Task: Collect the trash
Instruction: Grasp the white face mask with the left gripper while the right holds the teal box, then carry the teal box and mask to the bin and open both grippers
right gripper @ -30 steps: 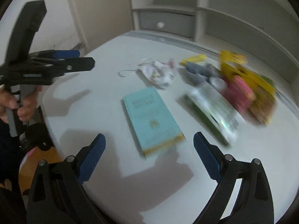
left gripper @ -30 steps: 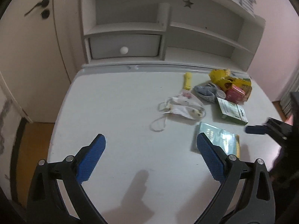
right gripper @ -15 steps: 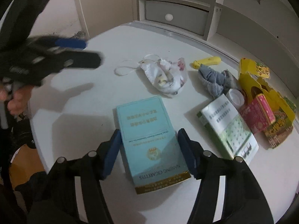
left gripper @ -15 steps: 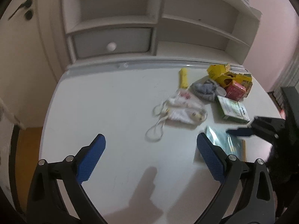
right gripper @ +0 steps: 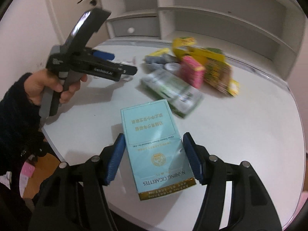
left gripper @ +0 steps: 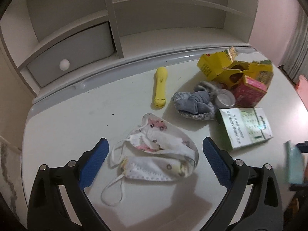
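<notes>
Crumpled white face masks (left gripper: 159,154) with small prints lie on the white table (left gripper: 77,119). My left gripper (left gripper: 154,144) hangs open just above them, one blue pad on each side of the heap, neither touching. My right gripper (right gripper: 154,140) is shut on a light blue cigarette box (right gripper: 146,119), its pads pressing both long sides, and the box is lifted off the table. That box shows blurred at the right edge of the left wrist view (left gripper: 293,165). A hand holds the left gripper (right gripper: 123,62) at the left of the right wrist view.
Behind the masks lie a yellow stick-shaped thing (left gripper: 160,88), a grey sock (left gripper: 194,104), a green-white box (left gripper: 244,127), a small white pot (left gripper: 225,99), a pink box (left gripper: 248,94) and a torn yellow carton (left gripper: 231,69). A shelf unit with a drawer (left gripper: 71,57) backs the table.
My left gripper has moved forward and right until it straddles the masks. My right gripper has closed on the blue box and lifted it off the table.
</notes>
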`<state>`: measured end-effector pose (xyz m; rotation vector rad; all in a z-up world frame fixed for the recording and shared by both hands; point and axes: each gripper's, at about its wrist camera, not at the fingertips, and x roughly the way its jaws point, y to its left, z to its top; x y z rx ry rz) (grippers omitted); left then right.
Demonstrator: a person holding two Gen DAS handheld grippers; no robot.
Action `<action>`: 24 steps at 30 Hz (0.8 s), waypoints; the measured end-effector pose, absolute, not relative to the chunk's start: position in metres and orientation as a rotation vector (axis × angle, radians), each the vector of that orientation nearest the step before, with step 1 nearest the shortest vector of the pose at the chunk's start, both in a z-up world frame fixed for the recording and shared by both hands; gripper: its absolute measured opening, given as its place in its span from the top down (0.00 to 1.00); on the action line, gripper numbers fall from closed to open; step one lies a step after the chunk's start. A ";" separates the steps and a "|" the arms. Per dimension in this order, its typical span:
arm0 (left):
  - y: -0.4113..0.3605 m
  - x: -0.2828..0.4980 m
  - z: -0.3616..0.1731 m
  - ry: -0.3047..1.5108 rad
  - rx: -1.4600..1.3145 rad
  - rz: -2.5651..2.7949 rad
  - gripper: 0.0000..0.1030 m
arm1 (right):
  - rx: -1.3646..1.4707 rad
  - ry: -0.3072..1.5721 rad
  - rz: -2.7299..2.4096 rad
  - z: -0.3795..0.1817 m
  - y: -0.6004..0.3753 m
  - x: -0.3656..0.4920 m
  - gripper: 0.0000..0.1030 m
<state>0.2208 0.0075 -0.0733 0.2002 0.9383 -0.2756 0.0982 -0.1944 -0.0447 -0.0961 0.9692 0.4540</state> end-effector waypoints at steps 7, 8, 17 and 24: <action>0.018 0.210 -0.062 0.936 0.158 -0.264 0.74 | -0.029 0.933 0.388 -0.036 -0.239 0.080 0.41; 0.018 0.208 -0.057 0.943 0.155 -0.259 0.81 | -0.014 0.923 0.368 -0.033 -0.250 0.076 0.41; -0.052 0.162 0.001 0.837 0.177 -0.363 0.83 | 0.130 0.846 0.095 -0.013 -0.374 0.017 0.41; -0.195 0.109 0.031 0.744 0.216 -0.676 0.83 | 0.275 0.820 -0.187 -0.028 -0.488 -0.071 0.41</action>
